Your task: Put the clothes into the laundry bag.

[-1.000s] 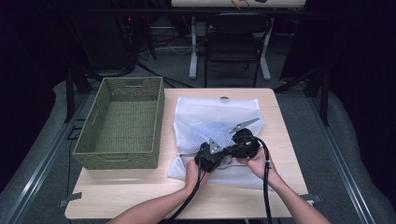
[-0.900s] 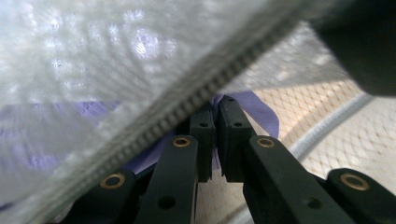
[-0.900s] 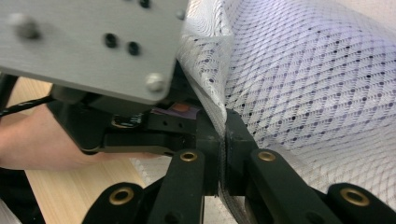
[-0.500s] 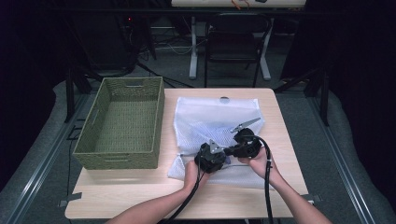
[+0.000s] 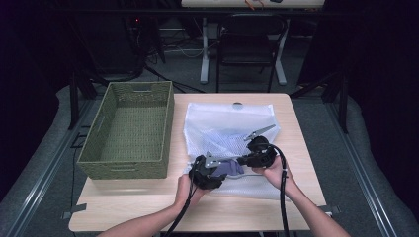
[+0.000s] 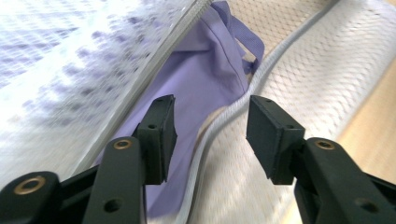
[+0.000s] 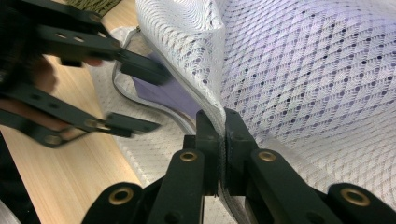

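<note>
While your right gripper [image 7: 223, 140] pinches the upper lip of the white mesh laundry bag [image 5: 232, 123] and lifts it, keep that hold steady: it is what makes the mouth gape. The bag lies flat over the right half of the table [image 5: 148, 207], its open mouth toward the near edge, with the green woven basket [image 5: 129, 131] beside it along the left edge.

Your left gripper [image 6: 210, 135] has just been opening; its jaws now stand spread, pressing on nothing, with the zipper edge [image 6: 224, 116] running between them and the lilac garment [image 6: 201, 79] showing in the mouth beyond.

To do this step well:
- Aim the left jaws at the lilac cloth alone, above the zipper edge, so you do not catch the lower mesh with it.
- Bite on a thick fold, probably the seamed strip near the top, though blur makes that uncertain.
- Draw it out toward the near edge, low and slow, against the lifted lip.
</note>
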Motion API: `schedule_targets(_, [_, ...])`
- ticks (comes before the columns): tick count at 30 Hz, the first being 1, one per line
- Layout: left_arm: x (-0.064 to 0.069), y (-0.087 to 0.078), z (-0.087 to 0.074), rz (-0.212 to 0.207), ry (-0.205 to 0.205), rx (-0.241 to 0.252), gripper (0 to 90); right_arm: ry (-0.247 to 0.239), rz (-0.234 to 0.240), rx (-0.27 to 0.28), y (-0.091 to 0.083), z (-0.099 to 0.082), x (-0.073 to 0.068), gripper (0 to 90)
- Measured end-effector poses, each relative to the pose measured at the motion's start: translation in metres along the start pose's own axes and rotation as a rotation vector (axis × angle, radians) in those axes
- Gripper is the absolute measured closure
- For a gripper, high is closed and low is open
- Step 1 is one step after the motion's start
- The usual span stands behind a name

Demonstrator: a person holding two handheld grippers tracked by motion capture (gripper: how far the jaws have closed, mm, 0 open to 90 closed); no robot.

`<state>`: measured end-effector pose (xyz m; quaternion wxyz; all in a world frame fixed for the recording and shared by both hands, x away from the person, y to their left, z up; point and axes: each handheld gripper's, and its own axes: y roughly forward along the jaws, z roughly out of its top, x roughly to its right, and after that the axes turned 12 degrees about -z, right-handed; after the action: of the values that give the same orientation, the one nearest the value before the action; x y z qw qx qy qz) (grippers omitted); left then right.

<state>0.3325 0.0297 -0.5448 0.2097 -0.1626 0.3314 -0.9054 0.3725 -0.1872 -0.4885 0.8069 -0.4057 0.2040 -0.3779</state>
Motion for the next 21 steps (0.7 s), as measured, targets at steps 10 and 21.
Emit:
schedule_targets(10, [-0.015, -0.027, -0.007, 0.131, 0.04, 0.027, 44.0, -0.006, -0.002, -0.001, -0.001, 0.001, 0.0, 87.0])
schedule_targets(21, [-0.036, -0.007, -0.01, 0.162, 0.043, -0.075, 67.2, -0.007, 0.001, 0.005, -0.002, 0.001, -0.001, 87.1])
